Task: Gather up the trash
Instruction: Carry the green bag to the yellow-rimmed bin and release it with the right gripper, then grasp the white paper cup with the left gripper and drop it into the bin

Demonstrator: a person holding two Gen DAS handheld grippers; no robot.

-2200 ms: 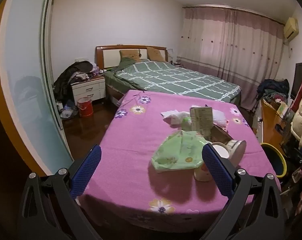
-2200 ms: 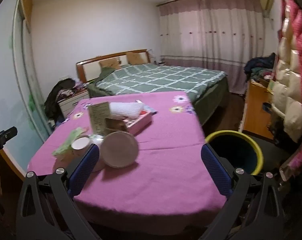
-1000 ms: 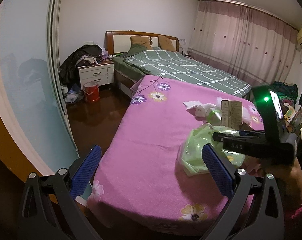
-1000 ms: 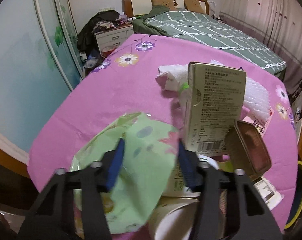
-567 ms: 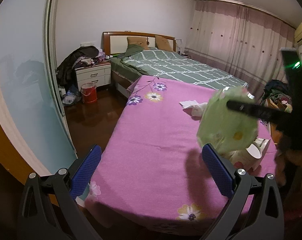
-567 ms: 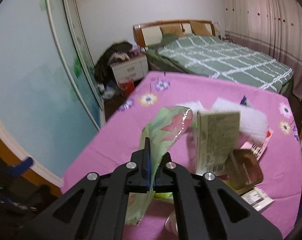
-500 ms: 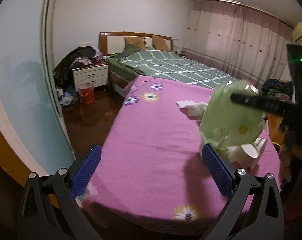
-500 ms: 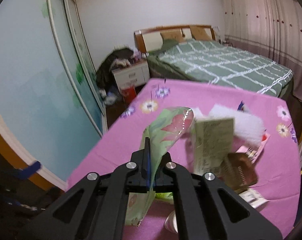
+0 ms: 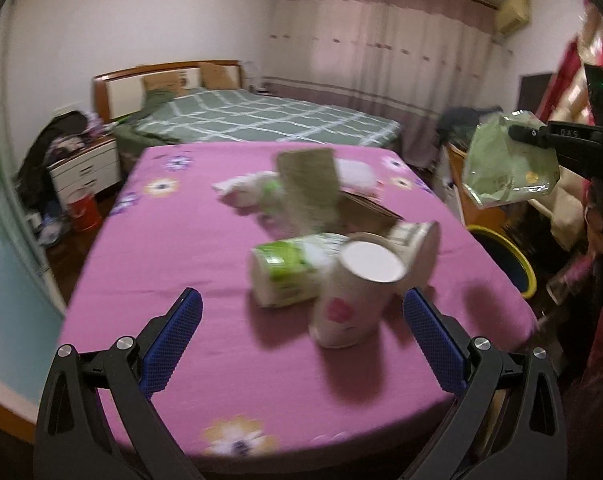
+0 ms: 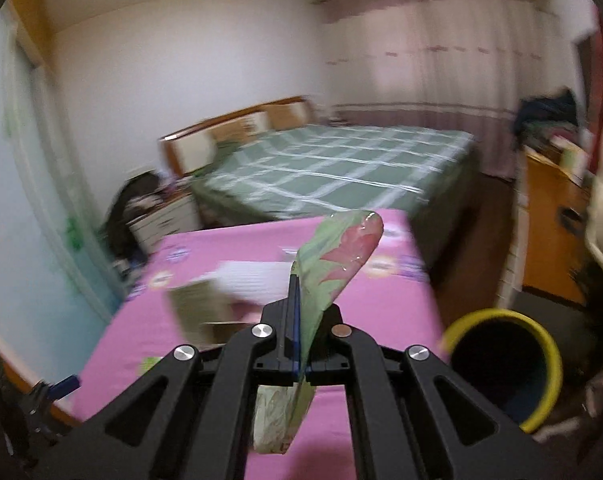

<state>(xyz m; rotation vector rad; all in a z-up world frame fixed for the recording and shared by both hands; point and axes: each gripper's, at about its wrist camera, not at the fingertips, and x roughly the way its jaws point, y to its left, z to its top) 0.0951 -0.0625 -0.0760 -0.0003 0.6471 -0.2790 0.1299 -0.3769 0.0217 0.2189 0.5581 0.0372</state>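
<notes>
The right gripper (image 10: pixel 297 354) pinches the thin green wrapper (image 10: pixel 333 256); its slick film could slip out short of the yellow-rimmed bin (image 10: pixel 505 364). The left gripper (image 9: pixel 301 344) gapes empty.

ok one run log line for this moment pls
right tongs: shut on green wrapper, held in the air | left tongs: open, empty | yellow-rimmed bin: on floor beside table | paper cups: on table
</notes>
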